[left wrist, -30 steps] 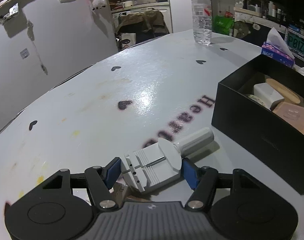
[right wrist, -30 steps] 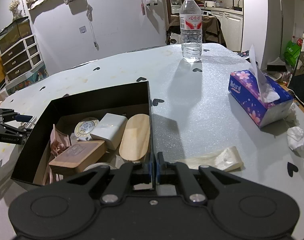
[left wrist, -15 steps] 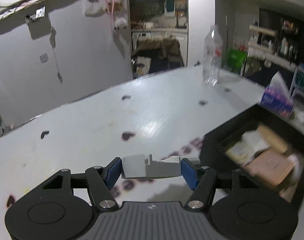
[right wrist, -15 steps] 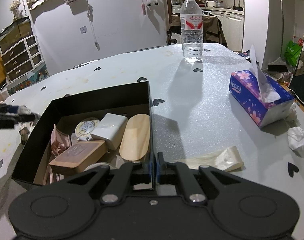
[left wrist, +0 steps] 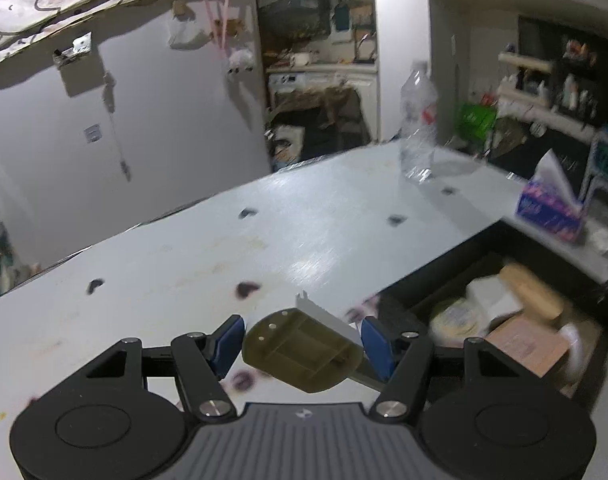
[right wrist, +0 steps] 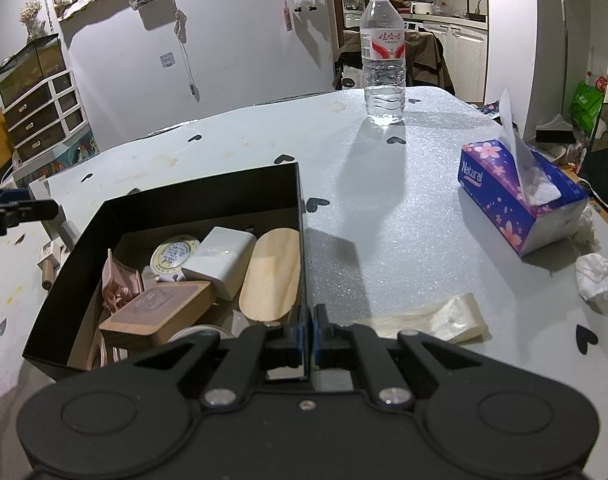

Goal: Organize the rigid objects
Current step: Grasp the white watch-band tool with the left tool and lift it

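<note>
Left wrist view showed the table (left wrist: 304,216), a pale, glossy surface printed with dark hearts, lying well below the raised left gripper (left wrist: 301,346). Its 2 blue-padded fingers (left wrist: 228,341) stood apart with a tilted, blurred tool (left wrist: 304,350) between them, showing a dark ribbed underside and a pale toothed edge; whether the pads pressed it could not be told. The black box (right wrist: 207,196), rectangular and matte, sat low and to the right of that gripper. In the right wrist view the right gripper (right wrist: 307,330) was clamped on the box's near right wall, its 2 pads closed flat against the thin panel. Inside the box lay an oval wooden piece (right wrist: 271,272), a white rounded block (right wrist: 219,258), a brown wooden case (right wrist: 155,314) and a round printed disc (right wrist: 173,252). Beyond stood a clear water bottle (right wrist: 383,60) and a purple tissue box (right wrist: 516,196).
</note>
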